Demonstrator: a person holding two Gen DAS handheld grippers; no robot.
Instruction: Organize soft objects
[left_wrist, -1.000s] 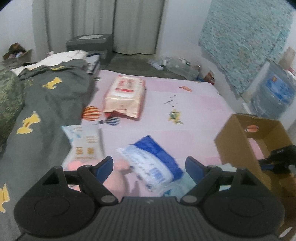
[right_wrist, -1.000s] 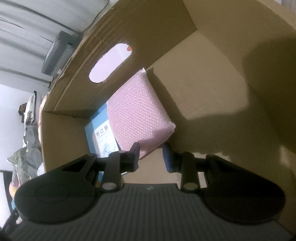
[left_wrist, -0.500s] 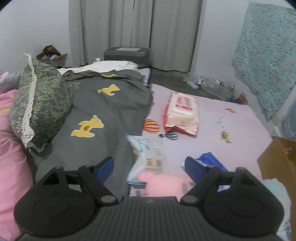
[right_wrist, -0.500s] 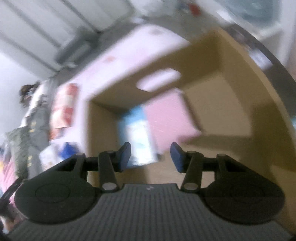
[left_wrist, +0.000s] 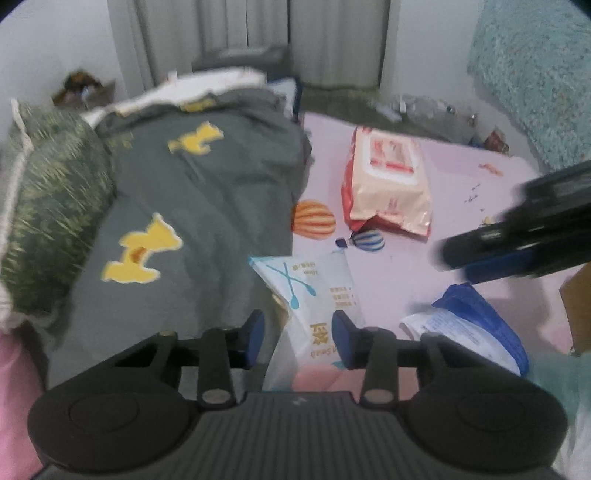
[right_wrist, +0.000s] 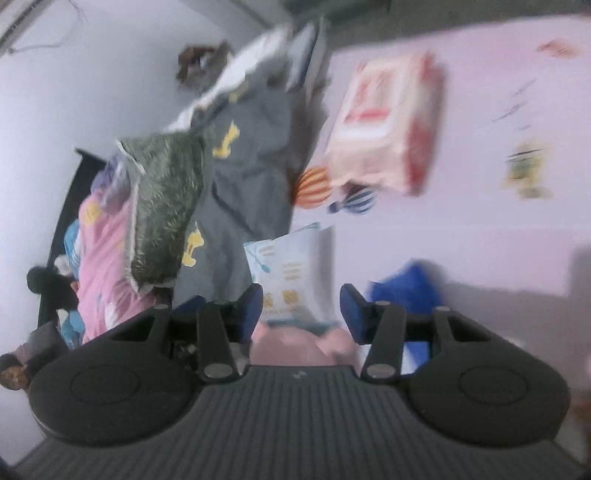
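Observation:
My left gripper (left_wrist: 298, 334) is open just above a white cotton-swab pack (left_wrist: 312, 295) on the pink bed sheet, with a pink soft toy (left_wrist: 325, 380) below it. A blue-and-white pack (left_wrist: 476, 328) lies to the right and a red-and-cream wipes pack (left_wrist: 388, 181) farther back. My right gripper (right_wrist: 301, 308) is open and empty over the same swab pack (right_wrist: 288, 266) and pink toy (right_wrist: 295, 343); it shows blurred at the right of the left wrist view (left_wrist: 517, 240).
A grey blanket (left_wrist: 192, 206) with yellow shapes covers the bed's left side, beside a green pillow (left_wrist: 48, 206). Two small striped balloon toys (left_wrist: 314, 223) lie by the wipes pack. A cardboard box corner (left_wrist: 576, 306) is at the right edge.
My right gripper has left the cardboard box and swung over the bed toward the swab pack. My left gripper has moved closer to the swab pack and its fingers have narrowed.

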